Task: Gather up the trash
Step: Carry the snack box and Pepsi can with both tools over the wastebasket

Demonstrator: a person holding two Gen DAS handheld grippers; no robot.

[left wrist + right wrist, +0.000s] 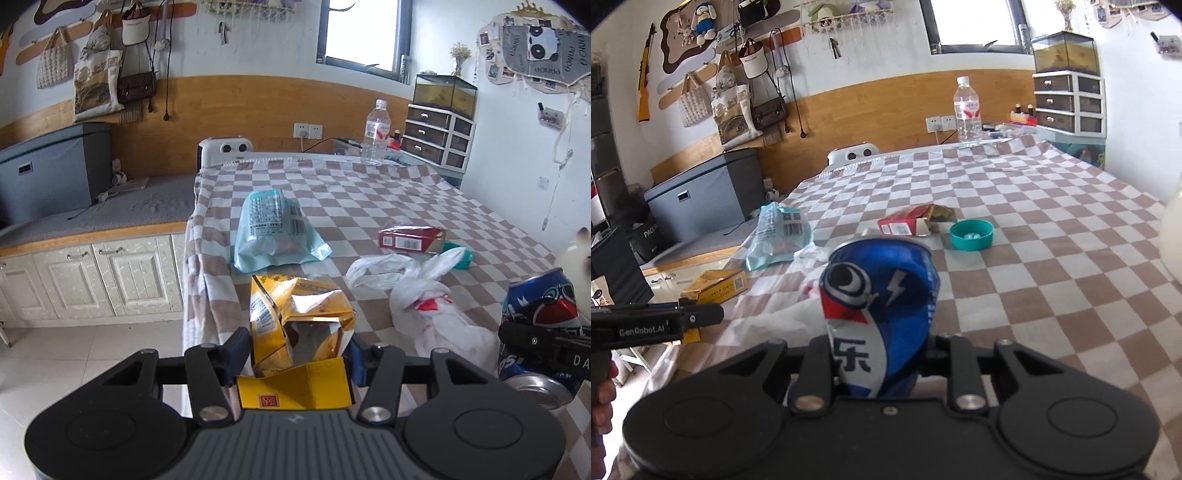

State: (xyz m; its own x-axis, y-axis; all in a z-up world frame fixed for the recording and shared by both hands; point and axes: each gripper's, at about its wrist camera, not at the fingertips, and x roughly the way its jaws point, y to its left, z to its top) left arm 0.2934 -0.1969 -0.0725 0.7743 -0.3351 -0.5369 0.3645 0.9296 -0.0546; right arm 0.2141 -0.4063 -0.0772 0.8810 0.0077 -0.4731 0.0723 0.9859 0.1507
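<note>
With the left gripper (295,354) clamped on a torn yellow cardboard box (295,332) and the right gripper (882,354) squeezing a crumpled blue soda can (882,299) above the checked bed (1052,221), either could slip from its fingers.

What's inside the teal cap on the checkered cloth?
In the right wrist view, the teal cap lies open side up, with something small and pale inside; too blurred to identify. The checkered cloth directly beneath it is covered.

Left gripper (299,354): black ribbed body w/ blue pads, silver screws behind jaws. Right gripper (879,354): all black, silver screws.
</note>
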